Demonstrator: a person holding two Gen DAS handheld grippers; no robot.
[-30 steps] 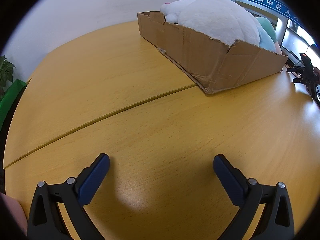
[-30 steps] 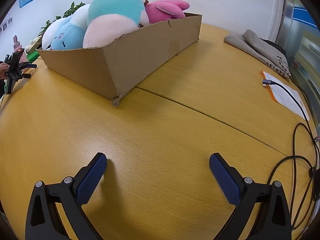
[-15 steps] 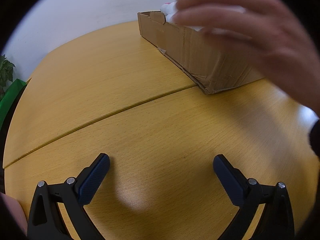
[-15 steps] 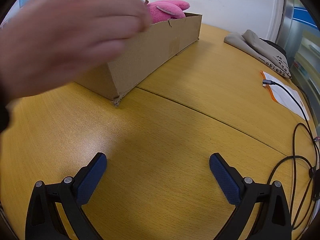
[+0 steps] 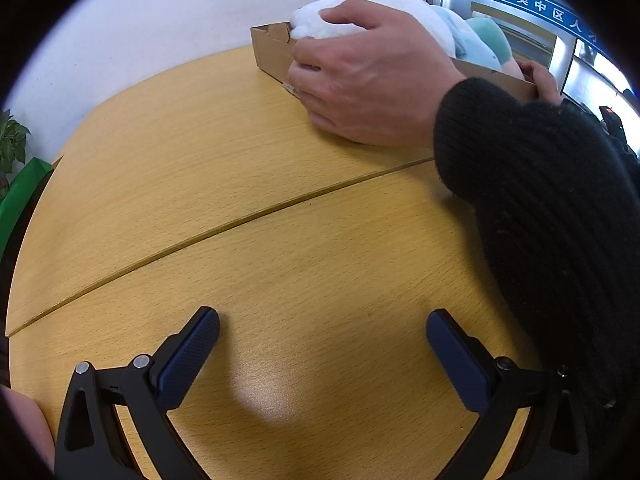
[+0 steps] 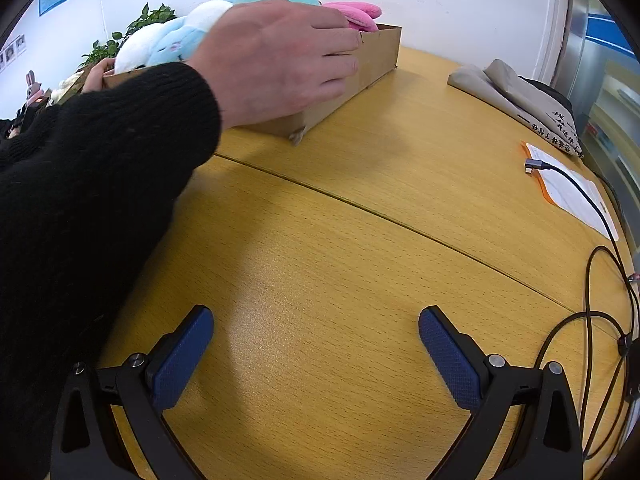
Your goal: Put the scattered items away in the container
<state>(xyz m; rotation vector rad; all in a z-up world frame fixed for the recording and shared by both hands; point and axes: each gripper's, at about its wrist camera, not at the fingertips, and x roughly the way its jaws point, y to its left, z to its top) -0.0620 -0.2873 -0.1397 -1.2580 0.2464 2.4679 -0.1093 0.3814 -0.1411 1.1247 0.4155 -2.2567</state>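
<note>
Cardboard box (image 5: 272, 46), heaped with plush toys (image 6: 180, 40), far side of worktop (image 5: 240, 200); bare hands (image 5: 368, 76) grip both ends. Left hand-held gripper (image 5: 322, 342) and right hand-held gripper (image 6: 316, 340) spread, empty (apparently parked). Advice: keep box level.

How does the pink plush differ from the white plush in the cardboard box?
The pink plush lies at the box's far end, flat and low; the white plush sits at the opposite end, bulky and rounded. A hand presses the white one; the pink one is nearly untouched. Both are inside the box.
</note>
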